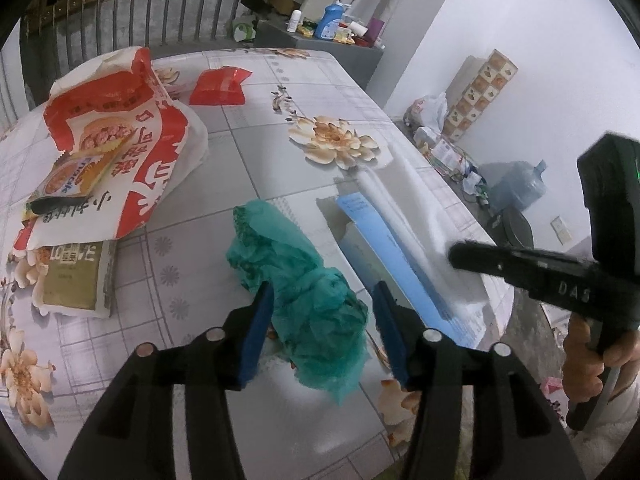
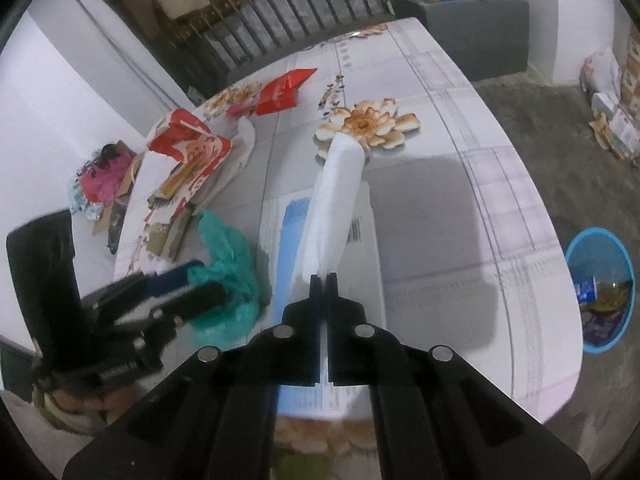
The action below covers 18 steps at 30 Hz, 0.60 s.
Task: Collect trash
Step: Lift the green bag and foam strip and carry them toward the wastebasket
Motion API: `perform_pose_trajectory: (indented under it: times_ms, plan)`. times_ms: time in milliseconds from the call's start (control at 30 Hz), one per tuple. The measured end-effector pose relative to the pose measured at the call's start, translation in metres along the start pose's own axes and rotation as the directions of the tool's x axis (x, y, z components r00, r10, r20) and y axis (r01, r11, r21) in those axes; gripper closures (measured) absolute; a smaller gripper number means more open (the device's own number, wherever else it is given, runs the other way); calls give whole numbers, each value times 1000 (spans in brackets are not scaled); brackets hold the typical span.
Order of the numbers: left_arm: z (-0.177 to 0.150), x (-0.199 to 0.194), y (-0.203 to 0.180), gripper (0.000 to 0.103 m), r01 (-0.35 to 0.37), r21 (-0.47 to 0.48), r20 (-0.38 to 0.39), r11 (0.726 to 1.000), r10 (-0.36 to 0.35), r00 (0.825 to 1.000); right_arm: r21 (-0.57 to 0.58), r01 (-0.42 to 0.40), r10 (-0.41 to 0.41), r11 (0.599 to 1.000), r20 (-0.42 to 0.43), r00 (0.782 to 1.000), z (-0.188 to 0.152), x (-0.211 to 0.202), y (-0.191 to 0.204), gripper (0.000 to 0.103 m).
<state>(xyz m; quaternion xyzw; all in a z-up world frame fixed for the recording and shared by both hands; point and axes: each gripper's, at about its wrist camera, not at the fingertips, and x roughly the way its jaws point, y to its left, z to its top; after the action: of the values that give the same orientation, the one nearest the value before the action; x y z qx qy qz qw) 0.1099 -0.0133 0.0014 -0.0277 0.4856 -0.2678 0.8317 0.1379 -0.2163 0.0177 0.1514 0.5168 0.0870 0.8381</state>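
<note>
A crumpled green plastic bag (image 1: 308,300) lies on the flowered desk (image 1: 280,160). Beside it a white sheet (image 2: 336,204) stands up off a blue-and-white paper (image 1: 384,240). Farther back lie a red-and-white food bag (image 1: 128,152) and a red wrapper (image 1: 220,84).

On the surface (image 1: 248,184) a crumpled bag (image 1: 304,300) lies between the pads of the left tool (image 1: 324,332), not pressed. To its right sits a flat box (image 2: 360,264), and a foam sheet (image 2: 336,200) is pinched in the right tool (image 2: 324,280) above it. Far left lie snack wrappers (image 1: 120,152) — behind them, a small packet (image 1: 218,86). A basin (image 2: 600,288) stands on the floor, right of the surface.
</note>
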Motion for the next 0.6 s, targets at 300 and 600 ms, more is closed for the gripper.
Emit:
perform_pose_trajectory:
  times_ms: [300, 600]
  plan:
    - [-5, 7, 1, 48, -17, -25, -42, 1000, 16, 999, 21, -8, 8, 1000, -11, 1000, -7, -3, -4, 74]
    - [-5, 23, -1, 48, -39, -40, -57, 998, 37, 998, -36, 54, -54, 998, 6, 999, 3, 9, 8, 69]
